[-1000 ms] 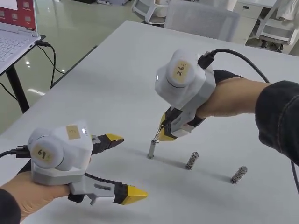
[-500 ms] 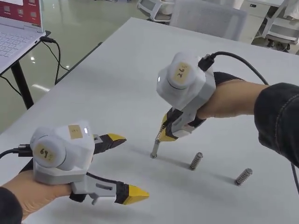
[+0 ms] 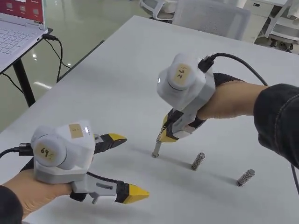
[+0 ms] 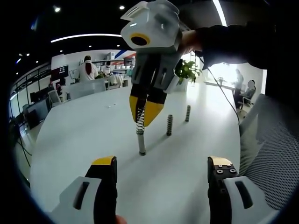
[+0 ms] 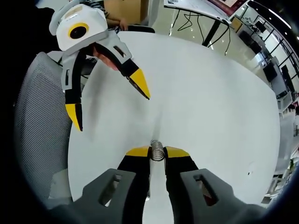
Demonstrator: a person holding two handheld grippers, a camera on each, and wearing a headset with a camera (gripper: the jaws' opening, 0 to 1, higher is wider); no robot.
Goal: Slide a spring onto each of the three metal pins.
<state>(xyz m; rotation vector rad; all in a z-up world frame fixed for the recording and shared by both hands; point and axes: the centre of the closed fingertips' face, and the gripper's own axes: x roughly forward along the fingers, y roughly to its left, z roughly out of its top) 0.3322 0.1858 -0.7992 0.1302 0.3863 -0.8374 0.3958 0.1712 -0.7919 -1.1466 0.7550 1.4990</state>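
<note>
My right gripper (image 3: 166, 136) is shut on a small steel spring (image 3: 160, 134), tilted, with its lower end at the top of a bare metal pin (image 3: 155, 149) standing on the white table (image 3: 117, 84). The left gripper view has the same spring (image 4: 139, 121) above that pin (image 4: 141, 144). In the right gripper view the spring (image 5: 157, 150) sits pinched between the yellow fingertips. Two more pins, each wearing a spring (image 3: 198, 161) (image 3: 245, 177), stand to the right. My left gripper (image 3: 127, 164) is open near the table's front edge, holding nothing.
A laptop (image 3: 18, 25) on a side stand with a trailing cable sits at the far left. Office chairs (image 3: 210, 16) stand beyond the table's far edge. The two sprung pins (image 4: 169, 125) (image 4: 188, 113) line up behind the bare one.
The head camera has shifted slightly. My right gripper with the spring stays over the bare pin, barely lower. The left gripper has not moved.
</note>
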